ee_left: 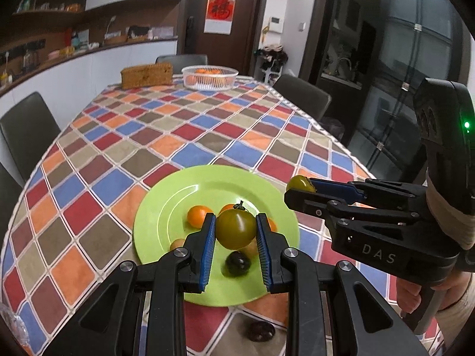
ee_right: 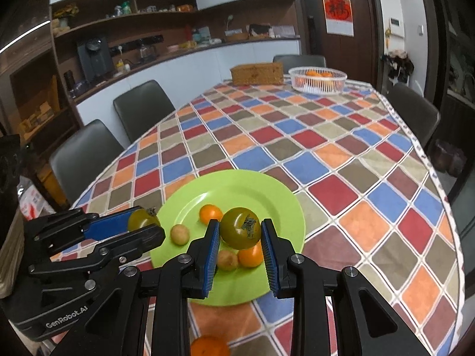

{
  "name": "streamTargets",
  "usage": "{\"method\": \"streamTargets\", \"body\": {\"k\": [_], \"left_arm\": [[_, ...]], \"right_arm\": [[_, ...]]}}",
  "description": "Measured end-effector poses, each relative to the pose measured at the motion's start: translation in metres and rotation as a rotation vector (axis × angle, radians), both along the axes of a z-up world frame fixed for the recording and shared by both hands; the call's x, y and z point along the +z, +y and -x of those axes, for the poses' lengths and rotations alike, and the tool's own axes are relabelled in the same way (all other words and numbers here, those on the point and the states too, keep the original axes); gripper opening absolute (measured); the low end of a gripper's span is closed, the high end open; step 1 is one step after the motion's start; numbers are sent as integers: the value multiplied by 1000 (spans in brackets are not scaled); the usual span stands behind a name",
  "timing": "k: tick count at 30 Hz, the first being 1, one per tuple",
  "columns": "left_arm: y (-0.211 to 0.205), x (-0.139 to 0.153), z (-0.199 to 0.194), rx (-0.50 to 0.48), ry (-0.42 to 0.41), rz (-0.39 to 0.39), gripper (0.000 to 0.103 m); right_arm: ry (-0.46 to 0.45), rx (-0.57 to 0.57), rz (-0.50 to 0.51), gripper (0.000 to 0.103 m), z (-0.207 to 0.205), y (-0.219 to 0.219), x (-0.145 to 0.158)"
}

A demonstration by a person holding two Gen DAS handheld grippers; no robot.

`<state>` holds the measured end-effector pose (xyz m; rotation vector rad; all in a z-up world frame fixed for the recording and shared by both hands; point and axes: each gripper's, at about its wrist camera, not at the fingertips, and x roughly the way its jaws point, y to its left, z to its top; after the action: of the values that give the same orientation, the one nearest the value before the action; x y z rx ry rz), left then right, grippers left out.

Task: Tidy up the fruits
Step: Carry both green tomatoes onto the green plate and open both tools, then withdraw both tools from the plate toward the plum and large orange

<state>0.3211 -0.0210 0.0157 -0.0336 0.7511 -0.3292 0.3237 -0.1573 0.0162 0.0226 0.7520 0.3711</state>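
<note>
Green tomato [ee_left: 236, 229] in each gripper

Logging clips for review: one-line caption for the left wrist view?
Left tongs grip a green tomato above the green plate; right tongs hold another.

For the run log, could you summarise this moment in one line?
left gripper: holds green tomato | right gripper: holds second green tomato | both over green plate
</note>
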Motion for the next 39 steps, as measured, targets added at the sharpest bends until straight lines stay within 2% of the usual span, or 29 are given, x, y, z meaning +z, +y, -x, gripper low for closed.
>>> {"method": "streamTargets", "body": {"k": [7, 12, 18, 20, 21, 23, 27, 30, 34, 37, 39], "left_arm": [[-2, -20, -23, 10, 62, -51, 27], [-6, -32, -32, 0, 91, -94, 27], [-2, -39, -37, 25, 113, -91, 27], [0, -37, -36, 33, 100, -95, 32], [1, -35, -35, 35, 97, -93, 38], [3, -31, -31, 42, 85, -92, 41], [6, -20, -17, 41, 44, -109, 42], [6, -12, -3, 38, 3, -127, 48], [8, -1, 22, 42, -57, -150, 51], [9, 7, 39, 38, -85, -143, 56], [11, 12, 50, 36, -99, -131, 59]], "right_arm": [[94, -10, 58, 29, -37, 6, -28], [121, -7, 89, 29, -50, 9, -41], [120, -6, 102, 29, -53, 11, -44], [115, -8, 102, 30, -53, 12, -43], [118, -8, 99, 31, -54, 11, -43], [123, -13, 89, 40, -52, 10, -42], [95, -15, 83, 40, -41, 8, -32], [54, -8, 97, 40, -26, 8, -22], [-18, 1, 111, 46, 0, 7, -6], [-73, 7, 113, 47, 21, 8, 8], [-93, 2, 105, 52, 32, 6, 15]]}}
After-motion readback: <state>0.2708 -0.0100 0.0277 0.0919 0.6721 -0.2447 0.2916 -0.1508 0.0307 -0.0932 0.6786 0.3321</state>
